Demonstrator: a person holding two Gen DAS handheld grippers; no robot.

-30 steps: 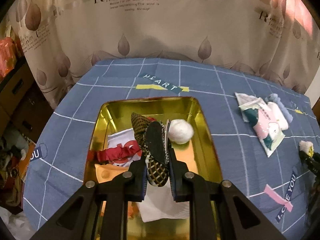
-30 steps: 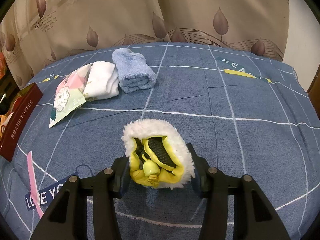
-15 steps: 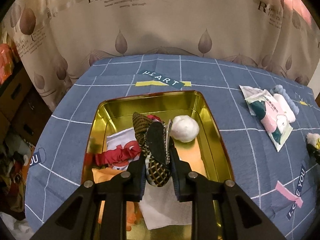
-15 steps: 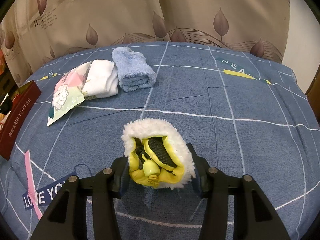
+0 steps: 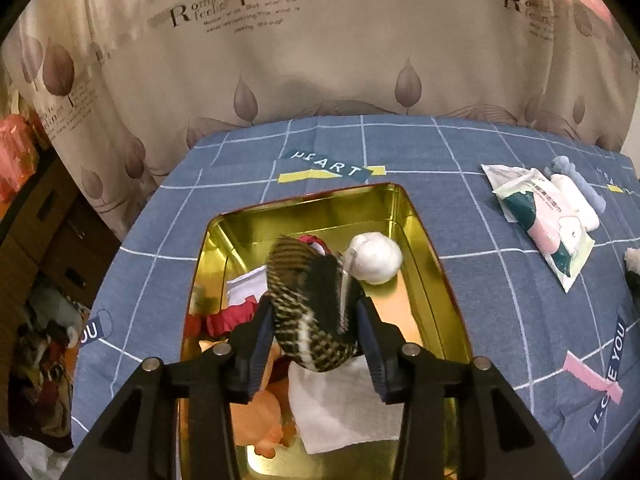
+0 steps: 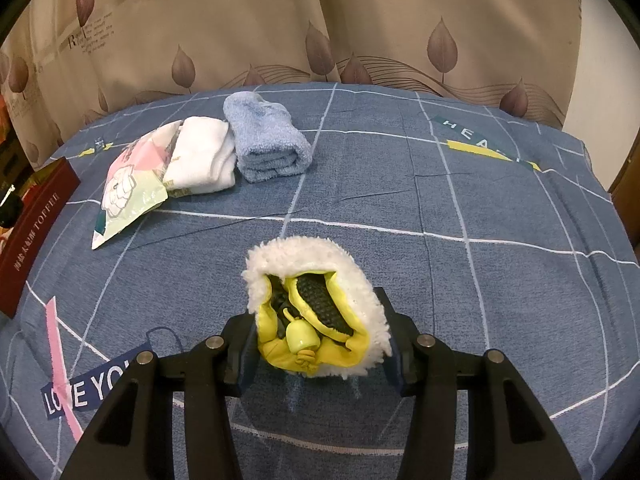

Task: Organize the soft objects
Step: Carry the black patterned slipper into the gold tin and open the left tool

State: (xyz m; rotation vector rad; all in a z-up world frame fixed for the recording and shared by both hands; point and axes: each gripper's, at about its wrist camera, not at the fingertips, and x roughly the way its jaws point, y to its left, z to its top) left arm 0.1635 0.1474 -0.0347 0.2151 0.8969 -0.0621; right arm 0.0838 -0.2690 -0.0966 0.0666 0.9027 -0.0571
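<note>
While the left gripper (image 5: 316, 322) hangs over the gold metal tin (image 5: 416, 232), its jaws have just been opening, and the dark checked fabric slipper (image 5: 308, 304) sits loose between them, the right pad clear of it and the left pad at most brushing its side. Judged by its sag, the slipper is light and limp and should drop flat onto the white folded cloth (image 5: 344, 404) below. Also in the tin: a white soft ball (image 5: 376, 258), red ruffled fabric (image 5: 228, 316) and an orange soft toy (image 5: 256, 412), crowding the landing spot. The right gripper (image 6: 320, 332) is clamped on a yellow shoe with white fleece trim (image 6: 320, 312), just above the blue checked tablecloth (image 6: 480, 200); it looks squashy and light, best held across its sides. Further back lie a rolled blue towel (image 6: 268, 140), a folded white towel (image 6: 200, 156) and a tissue packet (image 6: 128, 188), well apart and clear of the path.
</note>
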